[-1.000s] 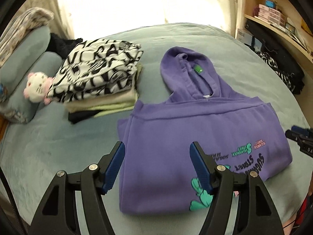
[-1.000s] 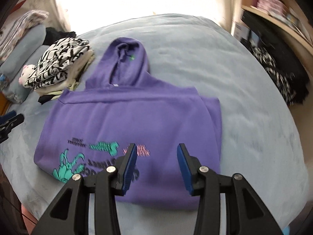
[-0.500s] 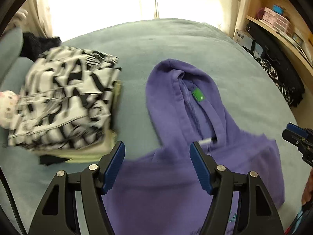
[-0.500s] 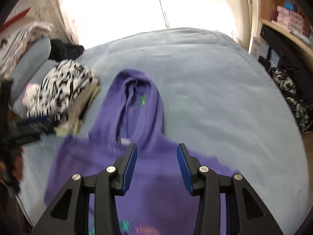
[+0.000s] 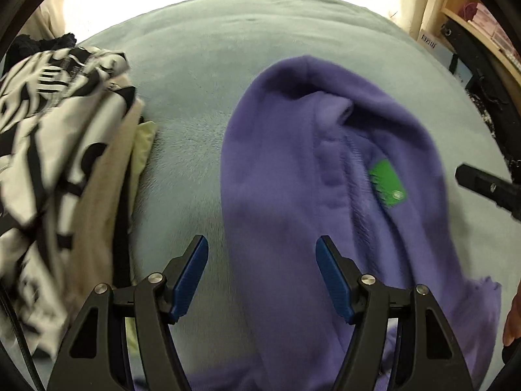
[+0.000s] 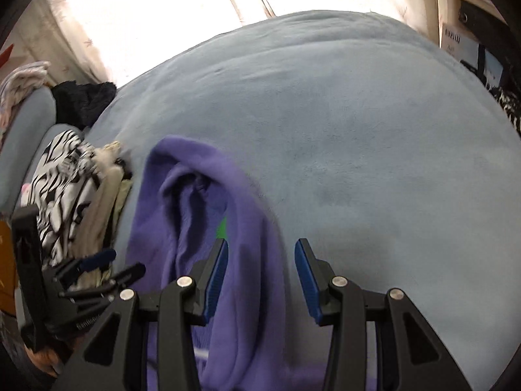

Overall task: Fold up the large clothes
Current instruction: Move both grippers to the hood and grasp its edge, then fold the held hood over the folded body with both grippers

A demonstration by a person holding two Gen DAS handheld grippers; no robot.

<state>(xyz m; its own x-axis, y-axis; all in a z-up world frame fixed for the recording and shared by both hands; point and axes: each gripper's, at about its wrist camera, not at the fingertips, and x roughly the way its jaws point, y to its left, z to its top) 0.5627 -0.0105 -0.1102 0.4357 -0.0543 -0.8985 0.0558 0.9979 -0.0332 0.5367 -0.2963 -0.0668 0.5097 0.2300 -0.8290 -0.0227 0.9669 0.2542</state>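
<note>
Hoodie (image 5: 293, 195), purple, lying on the grey-blue bed (image 5: 195, 65) with its hood (image 6: 195, 202) spread flat toward the window, green label (image 5: 387, 184) showing. Left claw (image 5: 262, 277) and right claw (image 6: 260, 280) both hang released and empty over the hood's two edges. Judged step: folding the hood down onto the body; pinch each edge near the crown, taking both layers, and carry them evenly. No container appears; a stack of folded clothes (image 5: 58, 150) sits just beside the hood.
</note>
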